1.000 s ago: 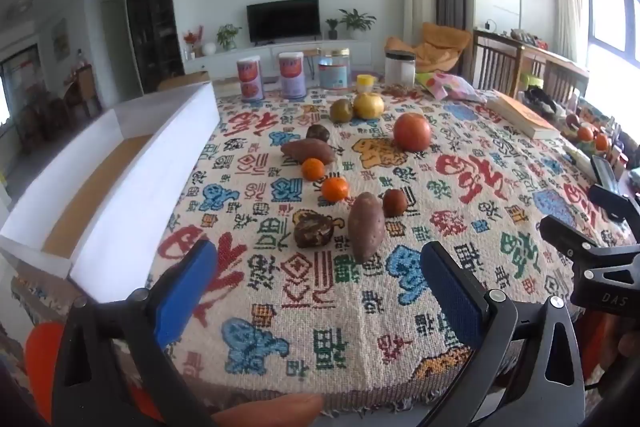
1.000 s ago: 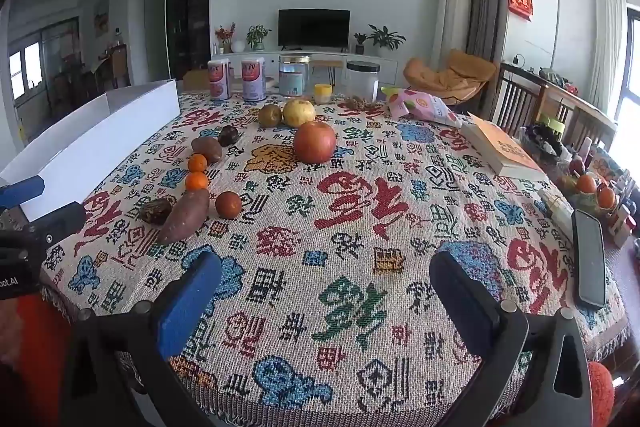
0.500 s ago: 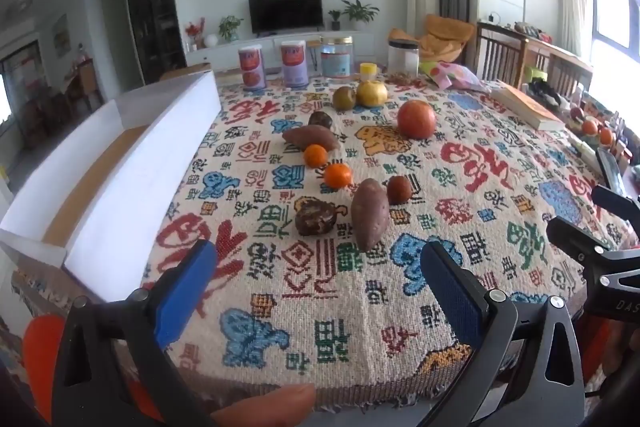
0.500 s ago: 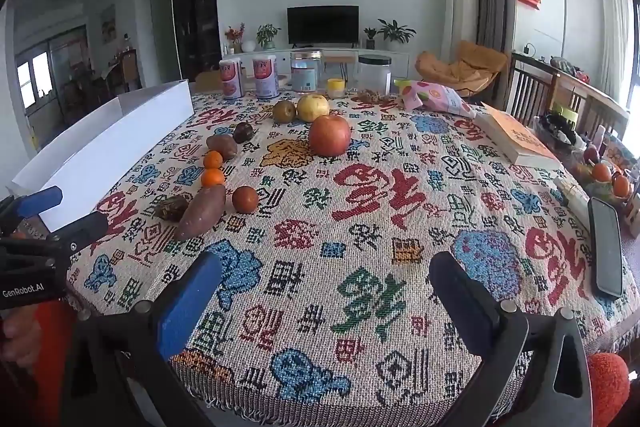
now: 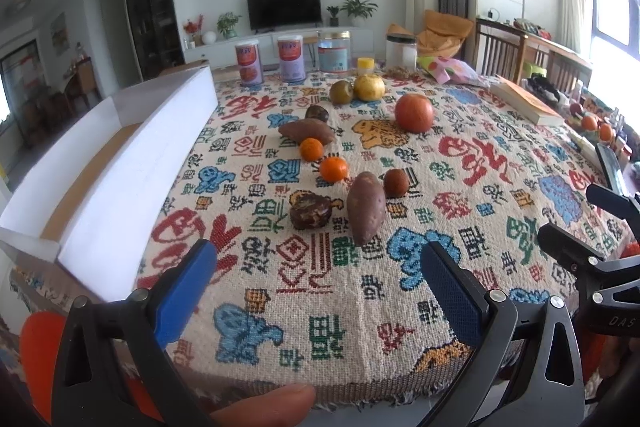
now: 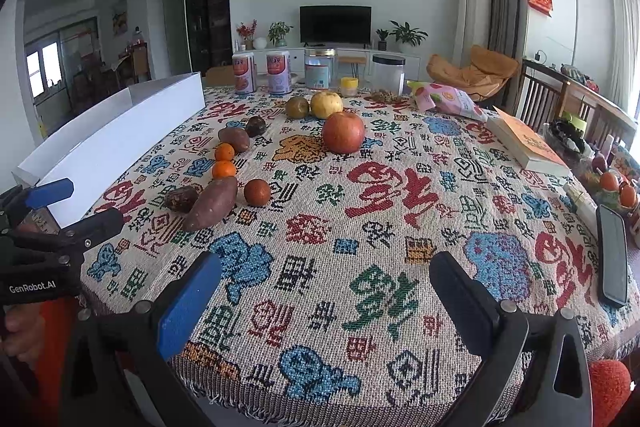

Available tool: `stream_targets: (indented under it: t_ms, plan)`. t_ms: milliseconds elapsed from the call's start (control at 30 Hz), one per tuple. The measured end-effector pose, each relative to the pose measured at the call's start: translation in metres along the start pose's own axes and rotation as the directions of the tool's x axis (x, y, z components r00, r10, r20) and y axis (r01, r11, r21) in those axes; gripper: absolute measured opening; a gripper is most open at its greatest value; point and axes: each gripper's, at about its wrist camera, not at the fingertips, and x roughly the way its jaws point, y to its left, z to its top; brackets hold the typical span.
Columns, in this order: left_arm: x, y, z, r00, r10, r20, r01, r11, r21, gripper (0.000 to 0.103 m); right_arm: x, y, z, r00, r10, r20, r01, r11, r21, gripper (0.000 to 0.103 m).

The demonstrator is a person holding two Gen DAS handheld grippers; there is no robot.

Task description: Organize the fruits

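Left claw (image 5: 316, 267): wide open, holding nothing, over the near edge of the table.
Right claw (image 6: 324, 279): wide open too, empty, to the right of the left one.
Just ahead of left claw: long purple sweet potato (image 5: 365, 207), dark lumpy brown fruit (image 5: 309, 209) beside it.
Further ahead: two small round oranges (image 5: 333, 168), then big red apple (image 5: 414, 113).
Left of claws: long white cardboard box (image 5: 120, 163).
Under all: colourful woven tablecloth (image 5: 440, 187).

Along far table edge: two pink-labelled tins (image 6: 262, 73), blue-labelled clear jar (image 6: 319, 67), small yellow-lidded pot (image 6: 349, 87), black-lidded jar (image 6: 388, 74). Pink snack bag (image 6: 446, 99) right of these. Orange-covered book (image 6: 528, 146) near right edge; black phone (image 6: 611, 254) nearer, flat. Television (image 6: 335, 24) on far wall, potted plants beside.
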Motion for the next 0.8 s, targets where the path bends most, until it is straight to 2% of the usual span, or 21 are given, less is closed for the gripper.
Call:
stream_targets:
  t_ms: [800]
  plan:
    - [-0.0002,0.001,0.0009,1.0,-0.008,-0.002,0.008,1.0,-0.019,0.102,0.0003,0.0044,-0.0041,1.0,0.004,0.012,-0.003,1.0,-0.024,0.103]
